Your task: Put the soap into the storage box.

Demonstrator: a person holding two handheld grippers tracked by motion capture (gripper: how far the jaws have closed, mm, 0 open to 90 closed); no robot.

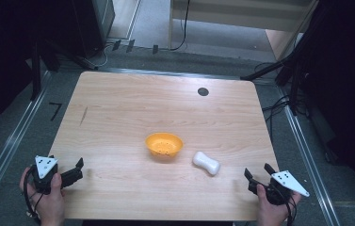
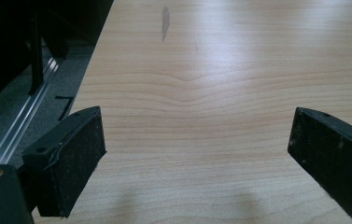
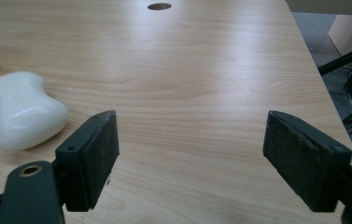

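- Soap bar: white, waisted like a dog bone, lying flat on the table right of centre, just beside the orange bowl and apart from it. It is the thing nearest the right gripper, so I take it as the piece in hand.
- Right gripper view: the soap bar sits to the left of the fingers, outside the gap, not touched.
- Handling, my judgement: looks rigid, light and smooth with rounded ends. Probably slick under the pads. No sign it is fragile.
- Where to take hold, my judgement: across the narrow waist, one pad on each long side. The waist should stop it sliding out endways. A grip on a rounded end could squirt it loose.
- Right gripper: fingers stand well apart, nothing between them, bare wood in the gap. It is held low at the near right edge of the table.
- Left gripper: fingers also wide apart and empty, held at the near left edge, well apart from both the bowl and the soap bar.
- Bowl: small, shallow, with small holes in its floor, upright, near the table's middle. Nothing seen in it.
- Surface: pale wood-grain top, smooth, with some glare. A dark round hole toward the far edge, a faint dark smear at the left.
- Room: grey floor with metal rails along both sides, dark stands, cables trailing at right, pale furniture beyond the far edge.
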